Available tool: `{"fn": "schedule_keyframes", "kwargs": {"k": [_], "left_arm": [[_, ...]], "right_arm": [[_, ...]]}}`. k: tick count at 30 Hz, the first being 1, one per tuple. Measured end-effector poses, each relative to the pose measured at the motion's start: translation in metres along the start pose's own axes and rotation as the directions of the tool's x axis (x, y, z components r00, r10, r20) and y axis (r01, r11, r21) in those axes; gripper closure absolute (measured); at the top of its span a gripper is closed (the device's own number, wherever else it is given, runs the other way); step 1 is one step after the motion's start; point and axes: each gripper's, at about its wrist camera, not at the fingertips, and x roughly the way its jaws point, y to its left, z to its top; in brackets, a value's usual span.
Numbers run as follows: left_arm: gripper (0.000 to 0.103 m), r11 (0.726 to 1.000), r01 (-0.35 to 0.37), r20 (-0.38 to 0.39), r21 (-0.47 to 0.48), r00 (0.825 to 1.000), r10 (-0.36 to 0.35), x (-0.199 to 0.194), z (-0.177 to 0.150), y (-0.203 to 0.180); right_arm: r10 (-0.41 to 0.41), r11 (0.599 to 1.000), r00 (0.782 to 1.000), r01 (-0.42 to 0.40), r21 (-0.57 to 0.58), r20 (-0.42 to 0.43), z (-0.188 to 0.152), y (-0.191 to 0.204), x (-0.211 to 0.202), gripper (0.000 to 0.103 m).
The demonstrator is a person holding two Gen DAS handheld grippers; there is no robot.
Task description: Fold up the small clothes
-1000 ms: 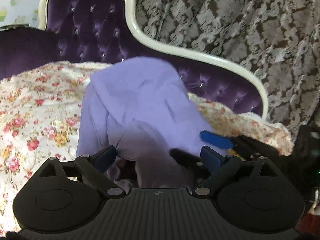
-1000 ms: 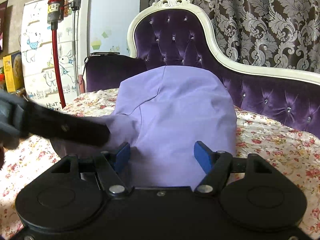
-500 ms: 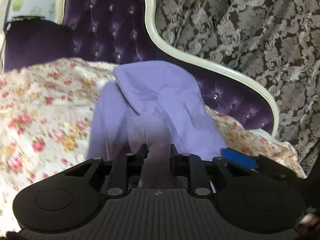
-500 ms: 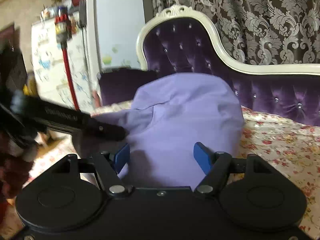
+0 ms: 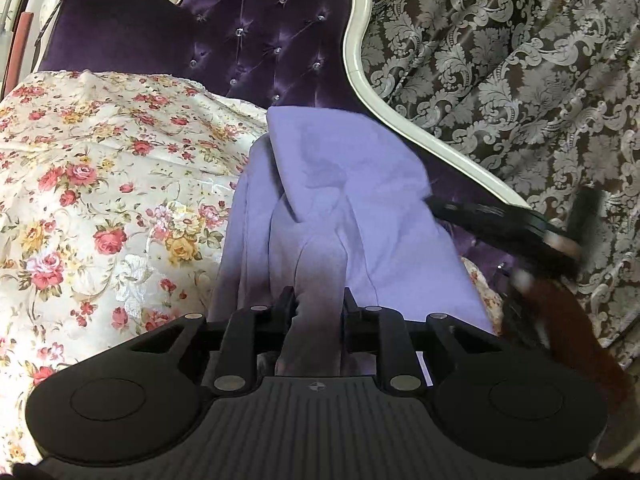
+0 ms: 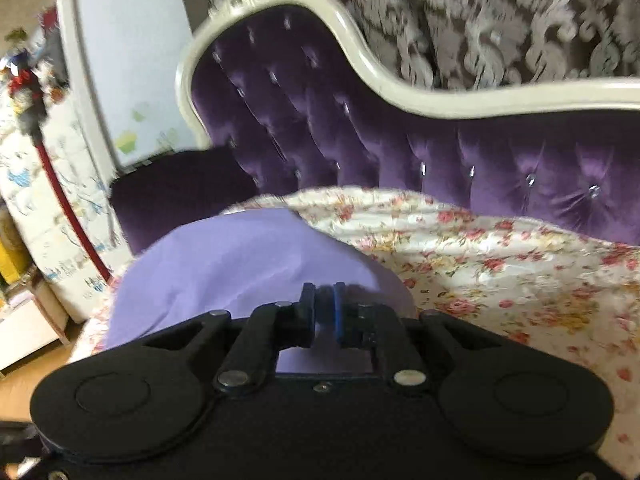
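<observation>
1. The lilac cotton garment (image 5: 352,208) lies in a soft heap on the cream bedspread with red and yellow roses (image 5: 100,184), which covers the seat of the purple tufted velvet sofa with a white curved frame (image 5: 256,36).
2. The left tool (image 5: 318,300) is clenched on a raised fold of the lilac garment – the cloth stands up between its two black fingers and is pinched there.
3. The right tool (image 6: 323,304) is closing at this moment, and lilac cloth is seen between its blue pads, which press on the near edge of the heap (image 6: 240,272).
4. In the left view the right tool comes in from the right side as a dark, blurred bar (image 5: 488,216), touching the far side of the garment.
5. Behind the sofa hangs a brown curtain with a grey leaf pattern (image 5: 520,80) – the right view is blurred.
</observation>
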Motion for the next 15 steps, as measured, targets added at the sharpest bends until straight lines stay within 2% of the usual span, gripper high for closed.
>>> {"fn": "schedule_keyframes", "kwargs": {"k": [1,3,8,11,12,13,14,15], "left_arm": [[0.081,1.0,-0.002,0.002,-0.01,1.0,0.002,0.0,-0.001,0.002],[0.08,1.0,-0.005,0.008,-0.03,1.0,0.005,0.001,-0.001,0.007],[0.074,0.999,-0.016,0.011,-0.046,1.0,0.016,0.002,-0.003,0.01],[0.063,0.999,-0.037,0.017,-0.012,0.999,0.037,-0.002,-0.001,0.005],[0.057,0.999,-0.049,0.028,0.007,0.998,0.049,-0.004,0.0,0.003],[0.054,0.997,-0.065,0.044,0.031,0.997,0.063,-0.007,0.001,0.001],[0.053,0.995,-0.077,0.051,0.059,0.996,0.074,-0.008,0.001,-0.002],[0.049,0.992,-0.091,0.055,0.088,0.995,0.086,-0.008,0.002,-0.004]], "right_arm": [[-0.02,0.999,0.998,0.019,-0.029,-0.051,0.0,0.006,0.014,0.086],[-0.07,0.994,0.98,0.053,-0.094,-0.184,-0.008,0.018,0.046,0.086],[-0.113,0.986,0.975,0.085,-0.145,-0.192,-0.018,0.028,0.052,0.086],[-0.087,0.99,0.985,0.069,-0.121,-0.151,-0.012,0.023,0.036,0.08],[-0.066,0.995,0.99,0.055,-0.086,-0.122,-0.011,0.02,0.023,0.062],[-0.036,0.998,0.995,0.032,-0.047,-0.091,-0.008,0.015,0.013,0.048],[-0.007,1.0,0.998,0.006,-0.006,-0.061,-0.007,0.011,-0.001,0.015],[0.02,0.999,0.999,-0.019,0.028,-0.039,-0.008,0.008,-0.013,0.001]]}}
